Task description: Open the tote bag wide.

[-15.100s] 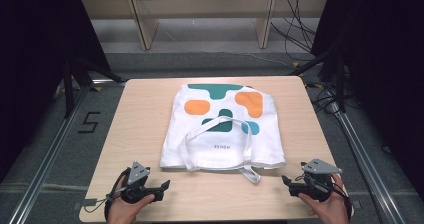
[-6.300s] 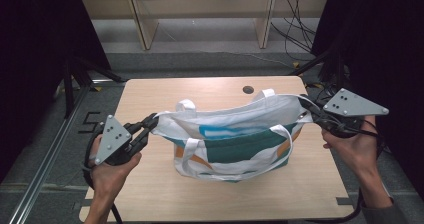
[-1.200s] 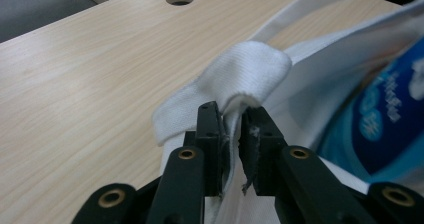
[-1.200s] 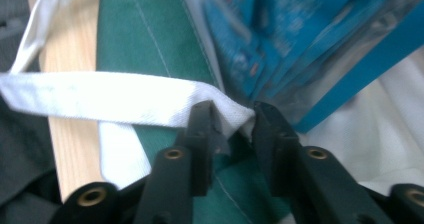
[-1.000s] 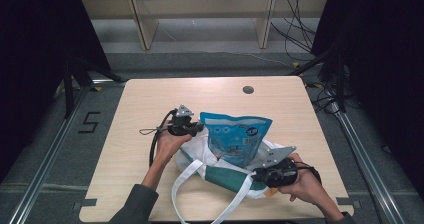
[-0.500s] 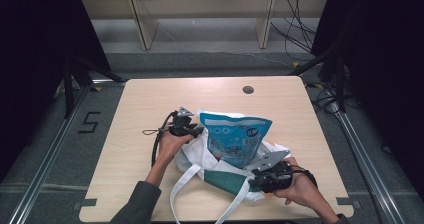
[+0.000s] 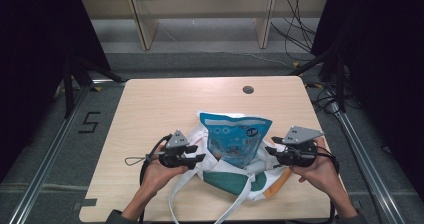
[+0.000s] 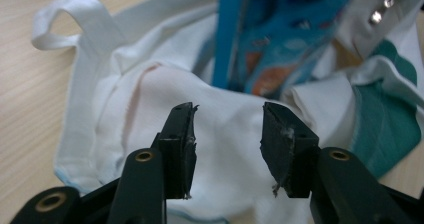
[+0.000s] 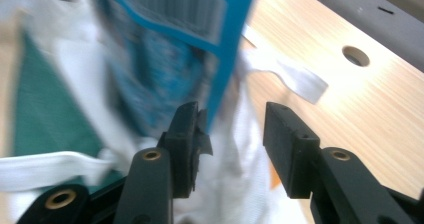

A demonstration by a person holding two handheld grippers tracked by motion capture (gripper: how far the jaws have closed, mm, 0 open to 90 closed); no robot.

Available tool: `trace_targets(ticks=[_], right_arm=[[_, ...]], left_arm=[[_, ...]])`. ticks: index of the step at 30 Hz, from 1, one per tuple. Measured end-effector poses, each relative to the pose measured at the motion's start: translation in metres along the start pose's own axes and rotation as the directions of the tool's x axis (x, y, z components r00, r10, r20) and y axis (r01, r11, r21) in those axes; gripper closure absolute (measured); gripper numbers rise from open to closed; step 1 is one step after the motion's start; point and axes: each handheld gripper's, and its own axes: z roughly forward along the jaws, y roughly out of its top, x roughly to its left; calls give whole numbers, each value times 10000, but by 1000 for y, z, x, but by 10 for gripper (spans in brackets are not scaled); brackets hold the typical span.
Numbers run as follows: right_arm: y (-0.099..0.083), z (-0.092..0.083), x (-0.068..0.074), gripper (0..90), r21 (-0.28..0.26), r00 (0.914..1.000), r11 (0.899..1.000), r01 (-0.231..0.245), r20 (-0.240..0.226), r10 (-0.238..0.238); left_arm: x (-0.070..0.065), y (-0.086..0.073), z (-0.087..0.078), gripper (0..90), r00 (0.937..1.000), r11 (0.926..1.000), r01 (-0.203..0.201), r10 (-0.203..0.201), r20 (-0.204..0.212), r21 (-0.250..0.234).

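A white tote bag point(image 7: 225, 176) with teal and orange patches lies crumpled on the wooden table point(image 7: 165, 104). A blue snack bag point(image 7: 232, 139) stands upright in its mouth. My left gripper point(image 7: 202, 158) is at the tote's left side, and its jaws have just been opening. In the left gripper view the left gripper point(image 8: 227, 129) is open over white tote cloth point(image 8: 165, 99), gripping nothing. My right gripper point(image 7: 270, 151) is at the tote's right side. It opened and has just narrowed slightly. The right gripper point(image 9: 232, 129) stands open beside the snack bag point(image 9: 165, 44), with no pad pressing on anything.
The tote's white straps point(image 7: 175, 204) trail toward the near table edge, and one loop point(image 8: 55, 24) lies on the wood. A round hole point(image 7: 248, 89) sits in the tabletop at the far side. Shelving and cables stand beyond the table.
Both grippers have let go of the tote's rim and opened. The left one drew back toward the near left, the right one rose and shifted right. The tote's rim has slumped around the snack bag.
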Motion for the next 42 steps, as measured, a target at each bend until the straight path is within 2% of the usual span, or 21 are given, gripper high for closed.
trace_targets(ticks=[6,7,8,13,14,16,18,21,23,26,27,28,29,30,31,32,33,34,39,41,42], right_arm=[[3,28,-6,715,609,9998,9980,177,-137,-169],[4,34,-7,750,820,9995,9962,303,-94,-296],[4,40,-9,790,1060,9993,9937,356,90,-367],[4,48,-17,842,1208,9987,9919,391,291,-429],[3,49,-20,852,1229,9990,9920,271,319,-313],[3,50,-21,860,1212,9988,9921,319,324,-361],[3,49,-21,866,1253,9983,9916,321,449,-380],[4,49,-25,871,1127,9975,9926,450,490,-507],[2,49,-33,882,913,9965,9958,76,820,-152],[-2,56,-46,884,718,9937,9961,-520,1026,445],[-2,56,-46,884,718,9937,9961,-520,1026,445],[-8,67,-53,884,839,9875,9914,-1003,1305,888],[-12,73,-58,885,933,9863,9890,-1147,1297,1022],[-16,80,-60,884,1088,9846,9854,-1313,1301,1168],[-16,80,-60,884,1088,9846,9854,-1313,1301,1168],[-26,95,-65,884,1725,9846,9776,-1209,1460,960],[-26,95,-65,884,1725,9846,9776,-1209,1460,960],[-39,109,-68,885,2277,9852,9646,-1331,1363,1038],[-44,113,-69,886,2135,9839,9650,-1526,1244,1281],[-45,112,-70,866,1989,9814,9647,-1728,1178,1515],[-44,106,-74,752,1758,9743,9629,-2049,1307,1835]], left_arm=[[2,-2,14,508,9996,9988,122,-110,-257,480],[2,-2,16,493,9994,9984,296,-286,-212,473],[-1,-4,24,458,9972,9951,742,-739,-80,647],[-6,-8,32,447,9989,9924,471,-460,-119,1135],[-6,-9,34,498,9982,9922,604,-593,-132,1092],[-9,-13,39,621,9995,9951,74,-44,-298,986],[-13,-15,43,753,9930,9911,-823,905,-764,1050],[-14,-18,41,854,9919,9897,-1020,1089,-659,1007],[-11,-21,37,869,9910,9894,-1126,1185,-618,916],[-17,-31,32,883,9745,9717,-1920,2053,-904,1375],[-17,-31,32,885,9745,9717,-1920,2053,-904,1375],[-20,-37,34,887,9713,9631,-2045,2218,-855,1752],[-19,-40,35,890,9727,9644,-1975,2151,-872,1761],[-19,-43,37,895,9694,9571,-2031,2264,-955,2069],[-19,-43,37,898,9694,9571,-2031,2264,-955,2069],[-17,-49,36,899,9730,9622,-1900,2111,-934,1954],[-17,-49,36,899,9730,9622,-1900,2111,-934,1954],[-15,-49,34,899,9730,9610,-1914,2125,-900,1997],[-15,-48,34,895,9750,9626,-1843,2046,-865,1987],[-14,-47,32,849,9772,9672,-1714,1912,-928,1873],[-11,-42,24,812,9839,9780,-1464,1595,-806,1484]])
